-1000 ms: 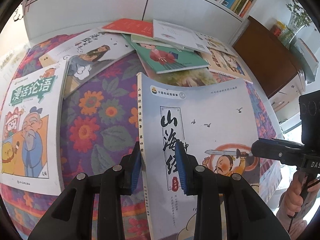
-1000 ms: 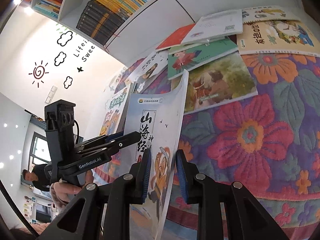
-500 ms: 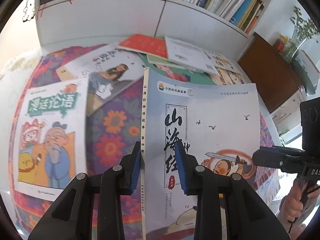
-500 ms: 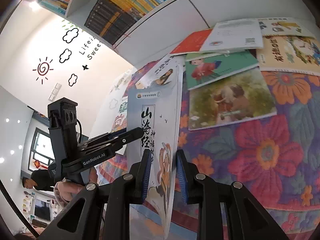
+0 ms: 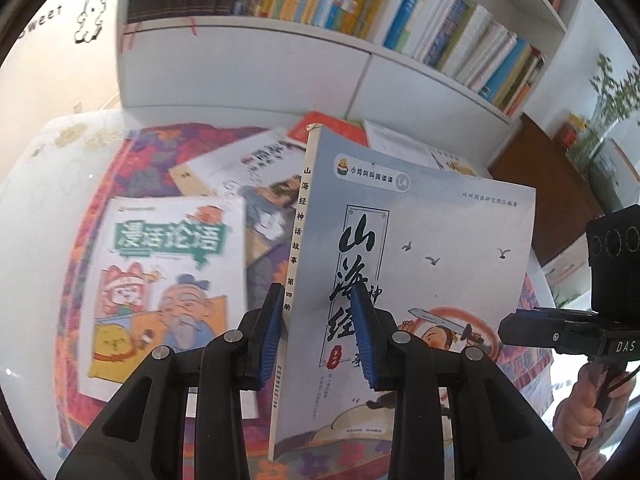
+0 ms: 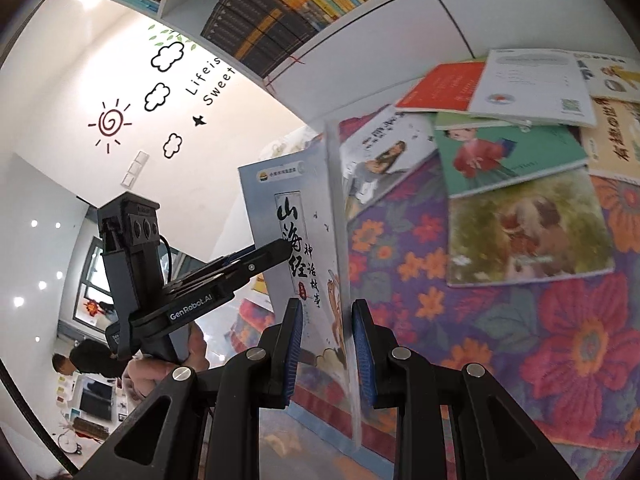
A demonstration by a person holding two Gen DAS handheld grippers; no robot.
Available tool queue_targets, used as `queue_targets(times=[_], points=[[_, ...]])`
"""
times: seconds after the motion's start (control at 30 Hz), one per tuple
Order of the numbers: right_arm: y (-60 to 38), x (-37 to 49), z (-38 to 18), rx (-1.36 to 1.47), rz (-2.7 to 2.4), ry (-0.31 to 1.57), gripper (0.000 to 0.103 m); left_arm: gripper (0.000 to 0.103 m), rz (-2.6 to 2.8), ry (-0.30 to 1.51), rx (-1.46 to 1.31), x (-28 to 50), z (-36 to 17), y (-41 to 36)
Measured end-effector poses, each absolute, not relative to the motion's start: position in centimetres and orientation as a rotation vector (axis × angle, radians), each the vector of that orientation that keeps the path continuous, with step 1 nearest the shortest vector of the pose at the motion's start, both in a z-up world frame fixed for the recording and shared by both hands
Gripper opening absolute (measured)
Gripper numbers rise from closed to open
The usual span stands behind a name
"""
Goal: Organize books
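A pale blue book [image 5: 420, 240] with black brush lettering stands upright, lifted off the floral cloth [image 5: 132, 172]. My left gripper [image 5: 316, 332] is shut on its lower spine side, blue pads on both covers. My right gripper [image 6: 326, 344] is shut on the same pale blue book [image 6: 296, 216] at its open page edge. Each gripper shows in the other's view: the right gripper [image 5: 552, 332] at the book's right edge, the left gripper [image 6: 256, 256] reaching onto the cover. A hand [image 5: 580, 420] holds the right handle.
A white book with a green title [image 5: 168, 280] lies to the left on the cloth. Several more books [image 6: 508, 160] lie scattered at the back. Behind them rises a white bookshelf [image 5: 360, 8] packed with books. A brown cabinet [image 5: 548, 184] stands right. A person [image 6: 88, 360] is far off.
Both grippers have risen with the pale blue book, which now stands more upright and higher above the cloth. The bookshelf fills more of both views.
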State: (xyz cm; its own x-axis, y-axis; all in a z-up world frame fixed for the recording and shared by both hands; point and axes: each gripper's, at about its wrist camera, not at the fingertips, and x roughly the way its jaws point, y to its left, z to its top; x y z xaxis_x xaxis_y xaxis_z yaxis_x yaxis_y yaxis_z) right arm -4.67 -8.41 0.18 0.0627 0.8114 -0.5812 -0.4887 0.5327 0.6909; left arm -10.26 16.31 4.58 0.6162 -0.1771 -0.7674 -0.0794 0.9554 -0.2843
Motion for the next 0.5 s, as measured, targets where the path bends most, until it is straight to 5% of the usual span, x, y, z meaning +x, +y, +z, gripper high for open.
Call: queue_targets(times=[0.5], points=[[2.4, -4.3, 2.7, 0.302, 1.217, 1.165, 0.026, 0.03, 0.128, 0.8, -0.321, -12.2, 8.4, 24.6]])
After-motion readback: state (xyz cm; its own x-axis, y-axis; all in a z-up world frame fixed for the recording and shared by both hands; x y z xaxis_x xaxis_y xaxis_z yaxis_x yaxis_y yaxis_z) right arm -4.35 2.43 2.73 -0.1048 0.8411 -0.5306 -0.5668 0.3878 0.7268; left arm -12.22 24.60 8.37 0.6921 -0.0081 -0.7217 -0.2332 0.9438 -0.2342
